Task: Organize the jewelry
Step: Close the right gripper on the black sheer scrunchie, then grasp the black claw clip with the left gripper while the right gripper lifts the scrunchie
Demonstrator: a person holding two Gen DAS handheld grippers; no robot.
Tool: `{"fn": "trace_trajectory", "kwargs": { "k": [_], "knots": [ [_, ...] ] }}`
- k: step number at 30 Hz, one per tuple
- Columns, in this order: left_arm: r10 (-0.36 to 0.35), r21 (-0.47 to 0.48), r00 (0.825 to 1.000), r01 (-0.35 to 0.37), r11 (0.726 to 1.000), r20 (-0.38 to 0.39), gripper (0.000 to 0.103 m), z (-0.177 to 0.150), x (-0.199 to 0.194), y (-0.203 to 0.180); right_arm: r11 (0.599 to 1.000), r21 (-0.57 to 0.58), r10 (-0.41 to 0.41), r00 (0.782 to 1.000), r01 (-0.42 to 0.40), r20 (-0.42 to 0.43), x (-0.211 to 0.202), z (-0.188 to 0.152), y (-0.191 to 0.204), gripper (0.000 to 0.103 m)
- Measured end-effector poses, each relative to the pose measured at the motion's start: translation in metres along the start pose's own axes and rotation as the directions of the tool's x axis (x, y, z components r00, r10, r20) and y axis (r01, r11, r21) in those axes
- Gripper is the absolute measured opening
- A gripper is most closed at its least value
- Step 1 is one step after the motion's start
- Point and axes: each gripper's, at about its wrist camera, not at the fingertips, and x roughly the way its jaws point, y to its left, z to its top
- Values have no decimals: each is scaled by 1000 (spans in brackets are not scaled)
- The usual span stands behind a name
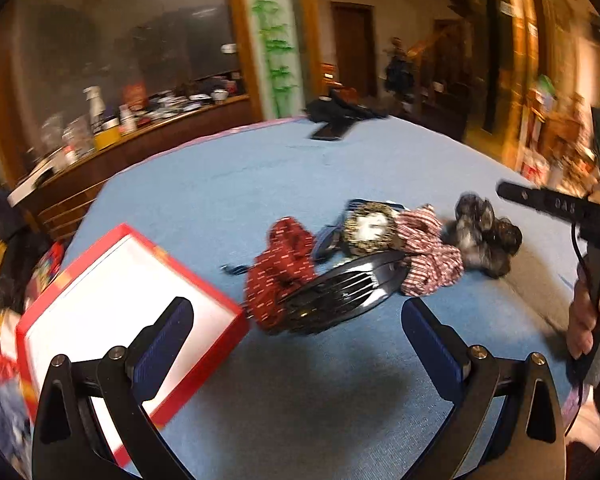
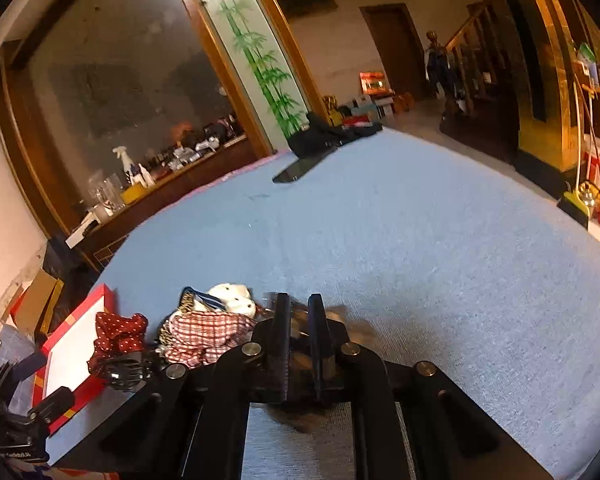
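Right jaws on dark scrunchie [image 2: 300, 322]

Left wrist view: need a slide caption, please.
Open left gripper hovers before hair accessories beside a red box on blue cloth.

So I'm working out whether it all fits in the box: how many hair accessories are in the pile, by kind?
Fabric scrunchies: 3, dark red dotted, red-and-white checked, dark fuzzy
Black hair claw clips: 1
Round leopard-trimmed piece with white centre: 1
Total: 5 clearly visible; a blue striped item underneath is too hidden to classify.
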Motion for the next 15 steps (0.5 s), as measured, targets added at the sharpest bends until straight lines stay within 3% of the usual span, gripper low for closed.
{"fn": "trace_trajectory", "kwargs": {
  "k": [2, 4, 11, 15],
  "knots": [
    [-31, 53, 999, 32, 998, -15, 103, 4, 10, -5, 1000, -20, 1, 1000, -1, 5, -2, -1, 6, 9],
    [-13, 122, 1000, 15, 992, -16, 103, 10, 24, -12, 1000, -25, 8, 1000, -8, -3, -1, -1, 8, 9],
    [-50, 290, 997, 67, 955, -64, 103, 24, 62, -33, 1000, 13, 24, 998, -23, -53, -7, 1, -9, 10],
    [-52, 296, 991, 87, 951, -126, 103, 24, 86, -32, 999, 35, 33, 997, -31, -70, -11, 4, -17, 21]
  ]
}}
